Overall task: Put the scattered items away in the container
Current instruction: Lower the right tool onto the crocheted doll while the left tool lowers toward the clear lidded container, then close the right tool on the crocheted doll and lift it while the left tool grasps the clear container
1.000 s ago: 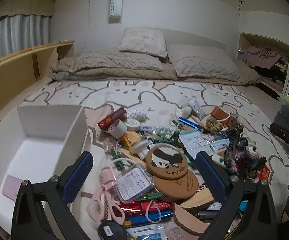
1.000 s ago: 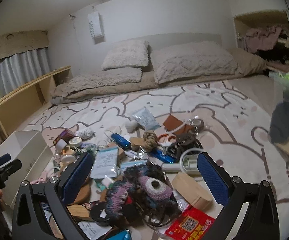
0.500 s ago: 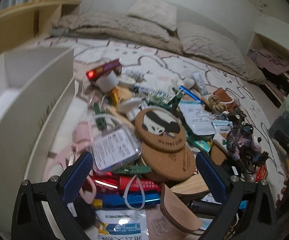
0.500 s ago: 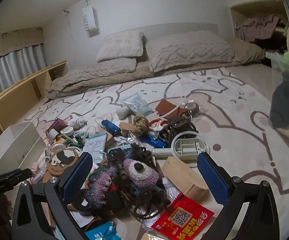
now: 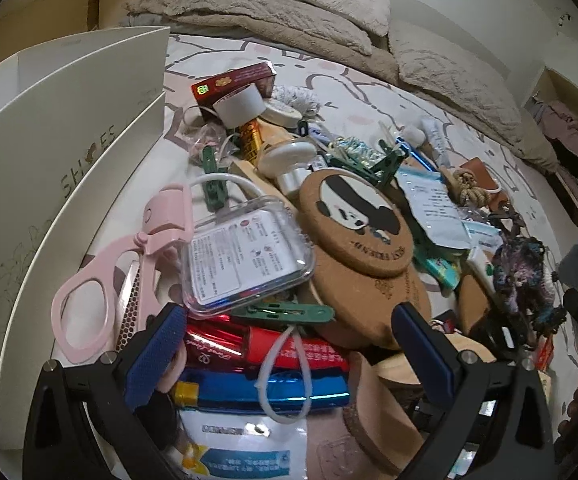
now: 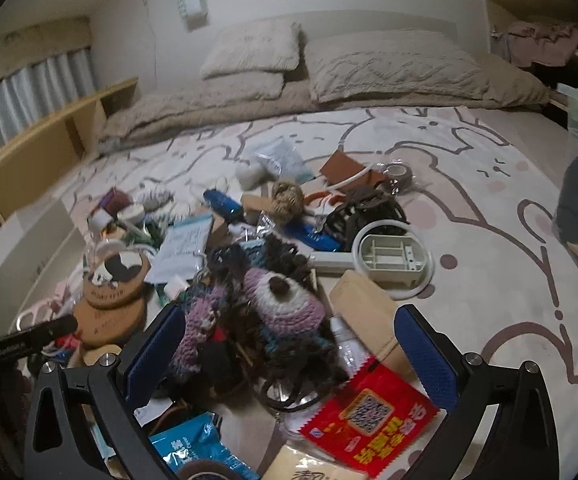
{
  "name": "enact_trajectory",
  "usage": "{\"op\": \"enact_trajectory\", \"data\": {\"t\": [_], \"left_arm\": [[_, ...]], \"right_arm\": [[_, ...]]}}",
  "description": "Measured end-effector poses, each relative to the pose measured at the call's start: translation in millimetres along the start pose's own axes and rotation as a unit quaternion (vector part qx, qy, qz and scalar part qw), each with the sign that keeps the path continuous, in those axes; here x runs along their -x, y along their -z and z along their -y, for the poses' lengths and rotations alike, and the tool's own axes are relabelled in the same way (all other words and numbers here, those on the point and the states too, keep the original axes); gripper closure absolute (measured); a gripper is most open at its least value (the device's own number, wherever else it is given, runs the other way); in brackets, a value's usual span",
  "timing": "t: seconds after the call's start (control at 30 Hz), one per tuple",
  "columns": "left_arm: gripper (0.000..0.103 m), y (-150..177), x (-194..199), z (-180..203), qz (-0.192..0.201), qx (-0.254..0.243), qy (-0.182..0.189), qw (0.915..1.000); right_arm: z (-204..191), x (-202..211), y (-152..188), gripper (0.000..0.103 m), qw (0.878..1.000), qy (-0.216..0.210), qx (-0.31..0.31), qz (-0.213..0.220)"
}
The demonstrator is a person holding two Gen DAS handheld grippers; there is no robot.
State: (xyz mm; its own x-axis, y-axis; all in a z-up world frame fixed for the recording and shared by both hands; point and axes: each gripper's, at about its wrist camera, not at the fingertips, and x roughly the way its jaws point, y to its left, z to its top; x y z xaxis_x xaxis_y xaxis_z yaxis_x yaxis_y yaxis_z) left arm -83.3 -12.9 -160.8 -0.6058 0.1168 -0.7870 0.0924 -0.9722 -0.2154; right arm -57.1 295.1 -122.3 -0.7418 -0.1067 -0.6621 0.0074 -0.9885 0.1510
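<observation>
A pile of small items lies on a bed. In the left wrist view my left gripper (image 5: 289, 356) is open, low over a red packet (image 5: 265, 346), a blue packet (image 5: 265, 390) and a white loop. A clear plastic case (image 5: 245, 252), pink scissors-like tool (image 5: 125, 264) and panda cork coasters (image 5: 357, 220) lie just ahead. The white shoe box (image 5: 49, 184) stands at the left. In the right wrist view my right gripper (image 6: 289, 356) is open over a crocheted purple doll (image 6: 265, 312); a red sachet (image 6: 369, 420) lies below it.
A tape roll (image 5: 239, 106) and red box (image 5: 233, 82) lie further back. A white round frame (image 6: 389, 260), beige case (image 6: 369, 312) and brown knot (image 6: 287, 196) lie around the doll. Pillows (image 6: 389, 68) and a wooden shelf (image 6: 49, 152) bound the bed.
My left gripper has dropped low and forward over the pile, beside the box wall. My right gripper has moved forward and down toward the crocheted doll. Both stay open.
</observation>
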Motion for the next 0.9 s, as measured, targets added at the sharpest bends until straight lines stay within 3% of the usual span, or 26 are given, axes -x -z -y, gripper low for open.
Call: {"op": "enact_trajectory", "data": {"t": [0.3, 0.37, 0.5, 0.57, 0.63, 0.9], "left_arm": [[0.000, -2, -1, -5, 0.005, 0.002, -0.001, 1.0000], [0.000, -2, -1, -5, 0.004, 0.003, 0.000, 1.0000], [0.000, -1, -1, -6, 0.005, 0.003, 0.000, 1.0000], [0.000, -1, -1, -5, 0.006, 0.004, 0.001, 1.0000], [0.000, -2, -1, -6, 0.007, 0.004, 0.001, 1.0000], [0.000, -3, -4, -8, 0.004, 0.004, 0.001, 1.0000]], "right_arm": [[9, -9, 1, 0.004, 1.000, 0.001, -0.016, -0.022], [12, -11, 0, 0.019, 0.999, -0.004, -0.020, -0.026], [9, -22, 0, 0.038, 0.999, 0.000, -0.003, -0.043], [7, -26, 0, 0.059, 0.999, 0.003, 0.009, -0.047], [6, -26, -1, 0.068, 0.999, -0.001, 0.013, -0.042], [28, 0, -11, 0.074, 0.999, 0.006, -0.032, 0.020]]}}
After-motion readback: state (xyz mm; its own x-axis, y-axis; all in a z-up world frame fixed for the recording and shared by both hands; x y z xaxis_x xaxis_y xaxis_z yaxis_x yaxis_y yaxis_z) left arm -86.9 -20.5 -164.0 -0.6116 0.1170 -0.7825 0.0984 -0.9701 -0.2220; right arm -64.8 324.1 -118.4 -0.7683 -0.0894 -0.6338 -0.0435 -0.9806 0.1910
